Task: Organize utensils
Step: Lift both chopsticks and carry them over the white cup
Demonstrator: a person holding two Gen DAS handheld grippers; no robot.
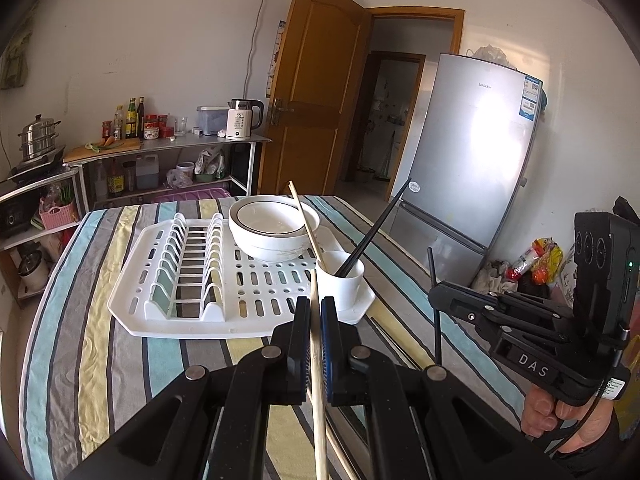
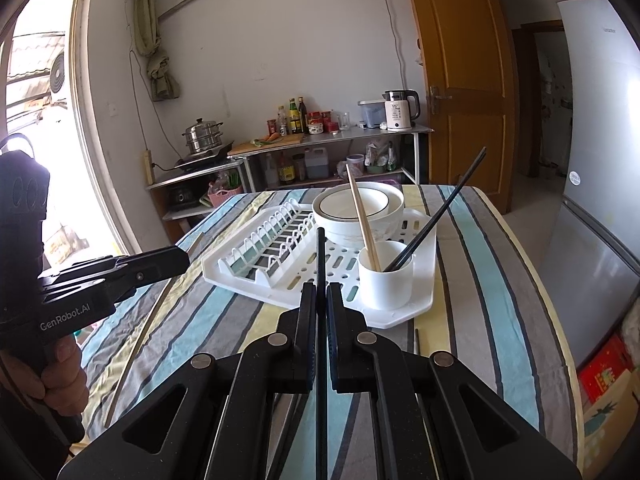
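Left gripper is clamped on a wooden chopstick, pinched partway along so the tip sticks out ahead of the pads toward the cup. Right gripper is pinched on a black chopstick, held the same way, near upright. Both are held over the striped cloth, short of the rack, not yet over the cup. The cup sits on the rack's near right corner and already takes a wooden pair and a black pair leaning on its rim, so it is judged to be the sorting target. Stacked bowls sit just behind it. The upright hold is judged to suit a tip-first drop. A loose chopstick is seen on the cloth below the left gripper.
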